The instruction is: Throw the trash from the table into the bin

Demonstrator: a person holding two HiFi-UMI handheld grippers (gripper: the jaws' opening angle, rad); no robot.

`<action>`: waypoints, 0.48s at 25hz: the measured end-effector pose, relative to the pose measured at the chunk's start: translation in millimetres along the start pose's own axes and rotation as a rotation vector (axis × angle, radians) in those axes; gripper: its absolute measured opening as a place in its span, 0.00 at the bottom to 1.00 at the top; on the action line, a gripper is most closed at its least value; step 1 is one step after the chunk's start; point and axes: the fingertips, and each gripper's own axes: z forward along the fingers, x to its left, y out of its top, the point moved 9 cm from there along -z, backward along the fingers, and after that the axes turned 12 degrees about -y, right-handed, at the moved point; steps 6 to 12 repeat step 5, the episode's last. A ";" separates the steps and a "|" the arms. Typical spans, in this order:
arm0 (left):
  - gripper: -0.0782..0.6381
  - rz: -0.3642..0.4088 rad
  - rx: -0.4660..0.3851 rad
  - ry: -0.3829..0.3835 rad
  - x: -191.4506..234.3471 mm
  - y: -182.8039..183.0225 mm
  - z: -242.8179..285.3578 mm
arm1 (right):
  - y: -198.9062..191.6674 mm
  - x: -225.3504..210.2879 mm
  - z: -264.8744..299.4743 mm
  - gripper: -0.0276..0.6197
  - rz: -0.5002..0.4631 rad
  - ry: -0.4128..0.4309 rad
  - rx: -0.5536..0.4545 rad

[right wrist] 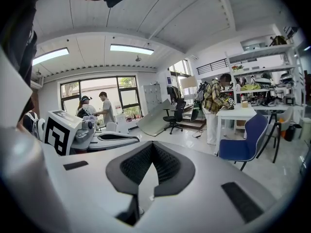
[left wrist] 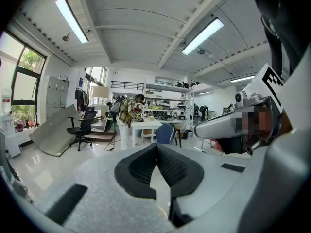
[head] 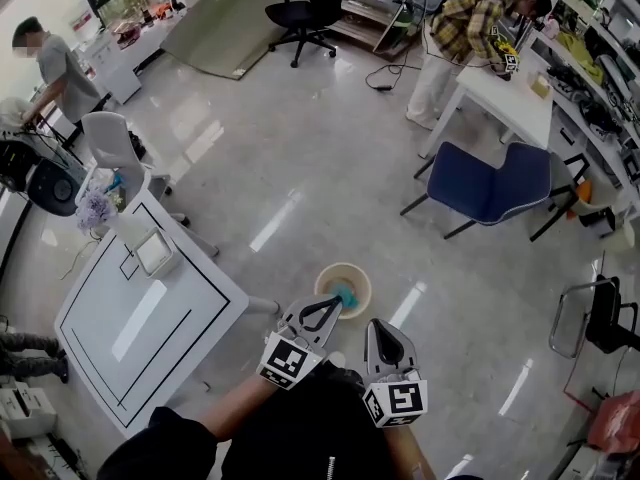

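Head view: left gripper (head: pixel 335 304), right gripper (head: pixel 380 326), both jaws closed, empty. Bin (head: pixel 352 268) just beyond left tips (teal scrap (head: pixel 346 293) inside). Table (head: pixel 150 338) lies well left; we judge jaws should open before reaching there.

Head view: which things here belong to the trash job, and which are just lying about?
Job: table; small items at its far end (maybe trash, can't tell); bin on the floor with something teal inside; left gripper and right gripper, both shut and empty.

Lying about: blue chair; black office chair; second white table.
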 end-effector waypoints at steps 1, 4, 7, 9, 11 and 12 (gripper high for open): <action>0.12 0.002 -0.001 -0.003 -0.4 0.3 0.3 | -0.6 0.1 -0.3 0.05 0.002 -0.002 0.002; 0.12 0.007 -0.003 -0.014 -0.4 0.5 1.2 | -2.4 1.3 -0.5 0.05 0.006 -0.007 0.008; 0.12 0.008 -0.003 -0.018 -0.2 0.4 1.5 | -3.0 1.8 -0.5 0.05 0.006 -0.009 0.010; 0.12 0.008 -0.003 -0.018 -0.2 0.4 1.5 | -3.0 1.8 -0.5 0.05 0.006 -0.009 0.010; 0.12 0.008 -0.003 -0.018 -0.2 0.4 1.5 | -3.0 1.8 -0.5 0.05 0.006 -0.009 0.010; 0.12 0.008 -0.003 -0.018 -0.2 0.4 1.5 | -3.0 1.8 -0.5 0.05 0.006 -0.009 0.010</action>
